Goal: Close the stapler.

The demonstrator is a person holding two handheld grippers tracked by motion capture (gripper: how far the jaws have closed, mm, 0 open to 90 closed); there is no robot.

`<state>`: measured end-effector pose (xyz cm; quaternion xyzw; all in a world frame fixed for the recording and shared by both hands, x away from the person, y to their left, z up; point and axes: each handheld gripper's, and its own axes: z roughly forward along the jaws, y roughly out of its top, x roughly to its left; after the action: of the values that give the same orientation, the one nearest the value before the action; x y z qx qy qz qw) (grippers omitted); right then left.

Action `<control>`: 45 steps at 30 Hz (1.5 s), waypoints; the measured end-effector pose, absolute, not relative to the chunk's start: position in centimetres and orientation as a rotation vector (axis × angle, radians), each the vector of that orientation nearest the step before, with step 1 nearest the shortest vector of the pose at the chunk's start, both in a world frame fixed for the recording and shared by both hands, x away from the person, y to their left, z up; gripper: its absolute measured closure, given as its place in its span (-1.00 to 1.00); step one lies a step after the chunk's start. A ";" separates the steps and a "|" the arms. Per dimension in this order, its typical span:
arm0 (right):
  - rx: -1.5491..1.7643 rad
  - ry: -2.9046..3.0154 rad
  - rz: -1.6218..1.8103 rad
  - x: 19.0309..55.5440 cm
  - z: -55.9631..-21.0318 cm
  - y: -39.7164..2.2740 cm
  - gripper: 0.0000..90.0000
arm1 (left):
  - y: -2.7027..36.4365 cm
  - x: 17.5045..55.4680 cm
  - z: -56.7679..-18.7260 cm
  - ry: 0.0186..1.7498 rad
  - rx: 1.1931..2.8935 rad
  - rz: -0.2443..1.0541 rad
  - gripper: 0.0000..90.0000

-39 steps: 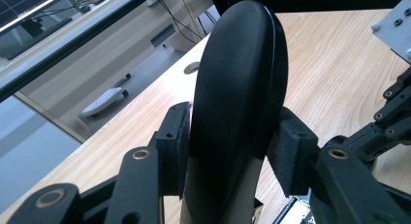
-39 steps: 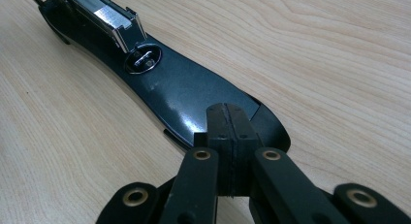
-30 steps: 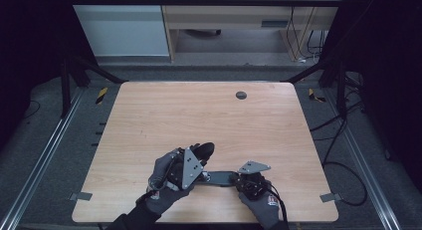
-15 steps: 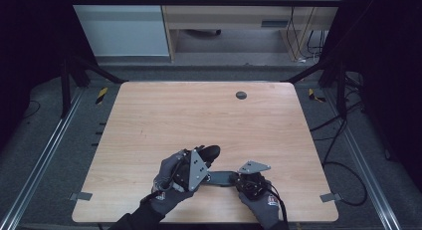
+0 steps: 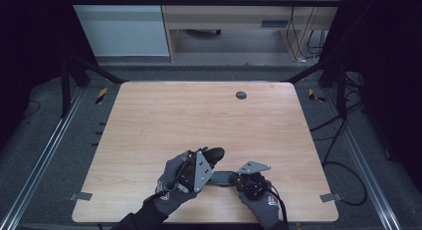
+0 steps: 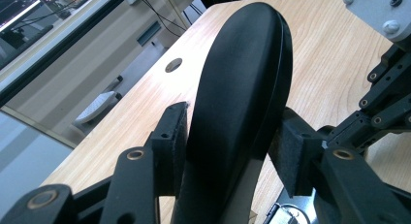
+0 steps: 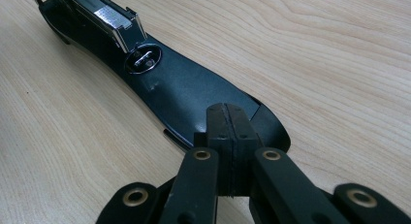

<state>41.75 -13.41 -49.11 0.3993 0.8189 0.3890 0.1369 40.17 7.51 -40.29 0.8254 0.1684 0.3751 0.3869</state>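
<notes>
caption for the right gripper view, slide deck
Right claw, jaws shut, presses on the end of a flat black device lying on the wooden table.

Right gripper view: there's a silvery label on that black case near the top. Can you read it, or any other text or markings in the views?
No text reads clearly.
Silver label on the black case: print too small and blurred to read.
Red mark on the glove in the high view: too small to read.
Yellow-black tape on the floor: stripes, no words.
</notes>
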 end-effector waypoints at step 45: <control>1.170 2.362 1.150 41.7 -49.3 -13.6 1.00 | 4.3 40.3 -44.0 0.291 2.235 0.985 0.05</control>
<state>41.72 -13.64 -49.25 0.4033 0.8141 0.3964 0.1323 40.33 4.29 -44.00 0.8562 0.1114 0.3776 0.3345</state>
